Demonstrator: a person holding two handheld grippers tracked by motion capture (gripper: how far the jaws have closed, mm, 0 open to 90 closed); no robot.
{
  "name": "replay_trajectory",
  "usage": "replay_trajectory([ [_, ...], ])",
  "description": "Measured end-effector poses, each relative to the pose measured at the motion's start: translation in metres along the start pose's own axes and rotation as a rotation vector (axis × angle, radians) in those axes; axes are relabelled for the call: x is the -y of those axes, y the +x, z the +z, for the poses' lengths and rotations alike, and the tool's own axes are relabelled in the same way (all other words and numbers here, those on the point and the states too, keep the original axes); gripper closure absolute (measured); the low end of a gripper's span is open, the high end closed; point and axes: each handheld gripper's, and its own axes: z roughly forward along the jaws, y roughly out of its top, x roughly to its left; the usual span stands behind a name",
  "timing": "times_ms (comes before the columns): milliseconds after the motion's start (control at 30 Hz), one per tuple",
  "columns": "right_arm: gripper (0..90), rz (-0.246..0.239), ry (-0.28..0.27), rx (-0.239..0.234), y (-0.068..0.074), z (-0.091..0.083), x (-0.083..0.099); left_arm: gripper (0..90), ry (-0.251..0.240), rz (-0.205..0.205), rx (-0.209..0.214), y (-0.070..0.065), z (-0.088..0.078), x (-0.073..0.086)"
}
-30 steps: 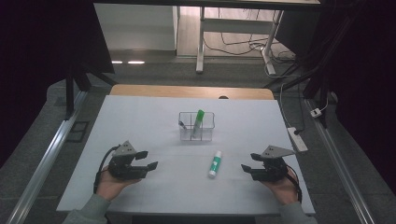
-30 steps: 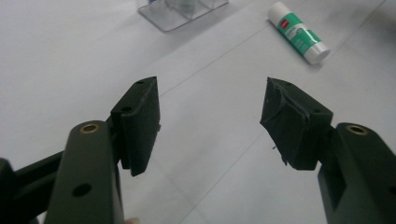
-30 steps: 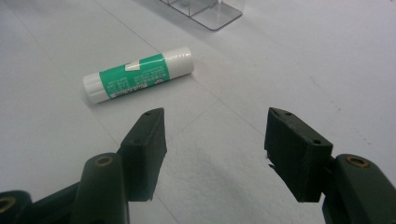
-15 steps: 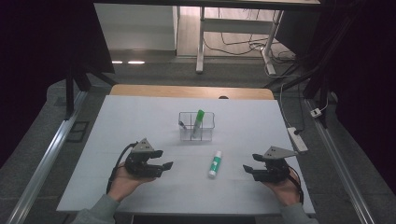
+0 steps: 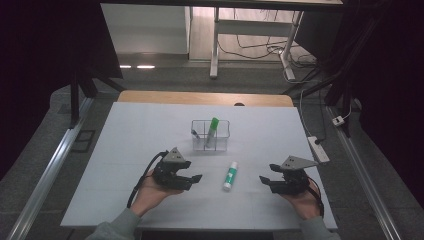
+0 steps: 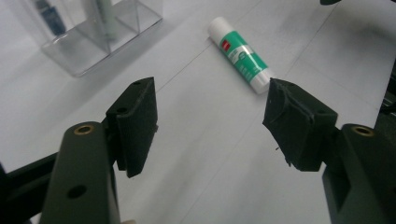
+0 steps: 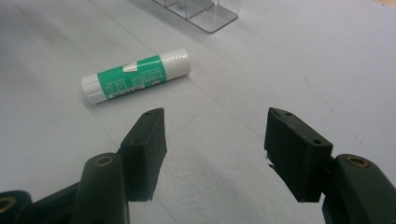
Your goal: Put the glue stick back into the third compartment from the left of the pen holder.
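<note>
Glue stick [image 5: 230,175] lies flat on the bench [image 5: 125,150], between my left gripper [image 5: 192,179] and right gripper [image 5: 264,181]. Both jaws gape wide, holding nothing; the left's have just been widening. I fear a glancing touch rolls it away.

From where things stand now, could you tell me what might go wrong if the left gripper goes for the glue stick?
The glue stick lies on its side on the table, so a touch from one pad could roll it away. The left gripper, open and empty, is not yet around it. The clear organizer looks light; dropping the stick in carelessly might tip it or disturb the green marker.
</note>
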Motion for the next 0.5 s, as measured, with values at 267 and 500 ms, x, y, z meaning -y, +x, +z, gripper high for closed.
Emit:
replay_trajectory([
  [267,38.4,0.004,-0.004,0.000,-0.002,-0.001,0.000,34.4,0.020,0.020,0.028,-0.014,0.021,-0.016],
  [500,38.4,0.010,-0.010,0.002,-0.005,-0.001,0.000,34.4,0.038,-0.004,0.036,-0.020,0.043,-0.033],
])
